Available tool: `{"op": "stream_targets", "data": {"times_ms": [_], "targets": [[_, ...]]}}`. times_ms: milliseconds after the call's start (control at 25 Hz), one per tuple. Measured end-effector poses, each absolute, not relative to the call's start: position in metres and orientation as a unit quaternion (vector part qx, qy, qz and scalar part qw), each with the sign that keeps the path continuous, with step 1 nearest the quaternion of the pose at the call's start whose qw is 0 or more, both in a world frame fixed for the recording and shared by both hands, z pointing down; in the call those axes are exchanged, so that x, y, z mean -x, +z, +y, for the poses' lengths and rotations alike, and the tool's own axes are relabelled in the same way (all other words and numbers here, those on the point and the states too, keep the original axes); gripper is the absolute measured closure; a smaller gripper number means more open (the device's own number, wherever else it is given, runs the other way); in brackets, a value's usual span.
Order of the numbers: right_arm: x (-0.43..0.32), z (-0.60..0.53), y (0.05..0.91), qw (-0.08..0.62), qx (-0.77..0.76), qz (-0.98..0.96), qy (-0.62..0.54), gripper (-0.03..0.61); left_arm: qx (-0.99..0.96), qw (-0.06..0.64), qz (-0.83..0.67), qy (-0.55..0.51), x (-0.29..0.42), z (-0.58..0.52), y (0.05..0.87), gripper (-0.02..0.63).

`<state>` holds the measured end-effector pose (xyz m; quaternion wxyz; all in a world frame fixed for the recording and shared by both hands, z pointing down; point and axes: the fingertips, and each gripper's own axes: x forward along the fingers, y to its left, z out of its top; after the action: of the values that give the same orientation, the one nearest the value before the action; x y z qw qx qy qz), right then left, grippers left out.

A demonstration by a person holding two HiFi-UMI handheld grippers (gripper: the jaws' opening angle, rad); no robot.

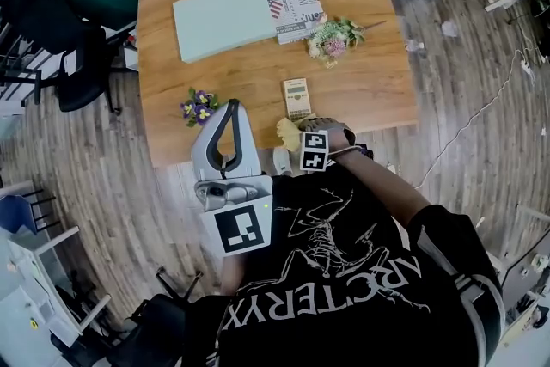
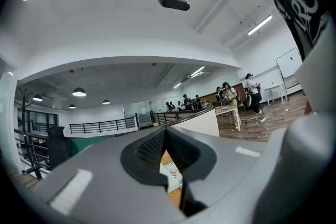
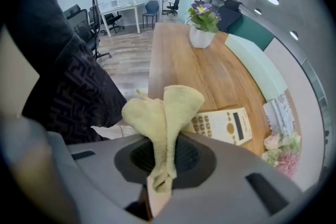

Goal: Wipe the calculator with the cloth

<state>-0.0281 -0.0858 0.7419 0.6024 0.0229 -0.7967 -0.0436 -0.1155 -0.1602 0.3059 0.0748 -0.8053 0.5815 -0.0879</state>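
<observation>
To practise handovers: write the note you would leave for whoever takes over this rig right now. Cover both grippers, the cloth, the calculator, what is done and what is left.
Left gripper: shut, holding nothing, raised off the near side of the table.
Right gripper: shut on the yellow cloth, at the table's near edge.
Calculator: flat on the table, keys up, just beyond the cloth. Whether the two touch cannot be told.
Done: cloth picked up and brought to the calculator.
Left: probably the wiping itself; no sign shows how much is done.

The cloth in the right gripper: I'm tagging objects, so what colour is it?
Pale yellow; the cloth shows best in the right gripper view.
</observation>
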Motion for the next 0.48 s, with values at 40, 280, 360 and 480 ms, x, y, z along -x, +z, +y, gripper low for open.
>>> {"op": "stream_targets", "data": {"times_ms": [40,280,360,480], "targets": [[0.027,-0.081,0.746,0.605,-0.017,-0.795,-0.038,0.526,0.806,0.075,0.581,-0.087,0.114,-0.16,0.306,0.604],[0.025,-0.08,0.74,0.584,-0.026,-0.811,-0.008,0.526,0.805,0.081,0.581,-0.086,0.112,-0.158,0.301,0.604],[0.019,-0.092,0.713,0.554,-0.061,-0.83,0.018,0.526,0.806,0.083,0.58,-0.086,0.112,-0.159,0.299,0.604],[0.001,-0.129,0.652,0.473,-0.154,-0.866,0.058,0.526,0.804,0.087,0.581,-0.086,0.112,-0.162,0.3,0.604]]}}
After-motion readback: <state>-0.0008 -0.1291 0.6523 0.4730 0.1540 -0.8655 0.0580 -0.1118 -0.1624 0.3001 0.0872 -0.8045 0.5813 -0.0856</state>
